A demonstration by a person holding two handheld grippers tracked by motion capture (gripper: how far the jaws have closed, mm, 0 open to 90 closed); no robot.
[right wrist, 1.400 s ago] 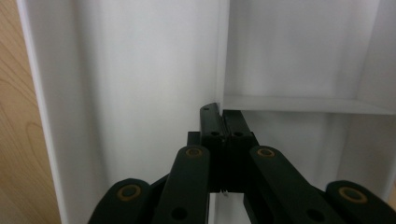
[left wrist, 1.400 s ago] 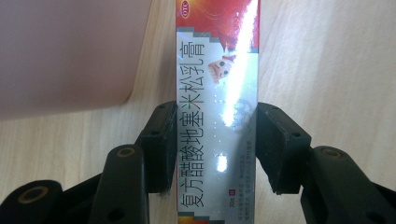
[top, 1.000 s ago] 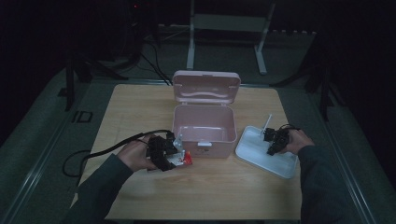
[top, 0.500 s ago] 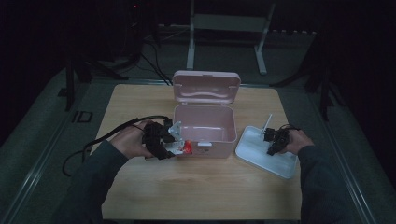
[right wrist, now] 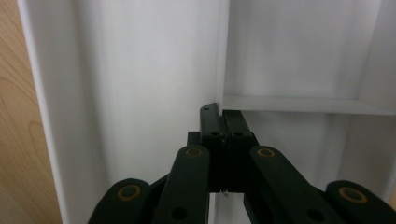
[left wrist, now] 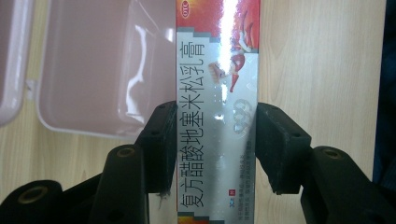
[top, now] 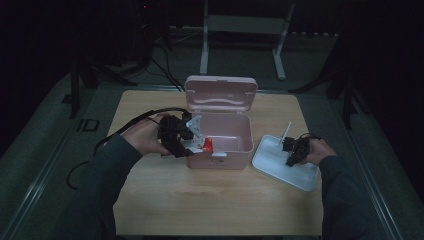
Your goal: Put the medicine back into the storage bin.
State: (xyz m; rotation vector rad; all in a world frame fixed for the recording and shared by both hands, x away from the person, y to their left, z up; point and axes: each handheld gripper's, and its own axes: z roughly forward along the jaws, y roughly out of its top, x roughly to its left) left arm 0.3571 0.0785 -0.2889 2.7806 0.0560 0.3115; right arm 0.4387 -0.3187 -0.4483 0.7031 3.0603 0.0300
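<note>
Over the pink box (top: 218,135) rim | left claw (left wrist: 215,140) clamped mid-length on carton (left wrist: 217,112) | judged light, glossy, crushable: grip flat sides gently | right claw (right wrist: 222,122) shut on white tray (top: 267,161) divider, worktop (top: 210,200).

A silver-and-red ointment carton (left wrist: 217,112) runs off the left gripper view at twelve and six o'clock, both ends cut away; its smallest print near six o'clock is too fine to read. The pink storage box (left wrist: 93,70) is cropped at nine and twelve o'clock. In the right gripper view, the white divided tray (right wrist: 140,70) overruns every edge, its outline untraceable.
</note>
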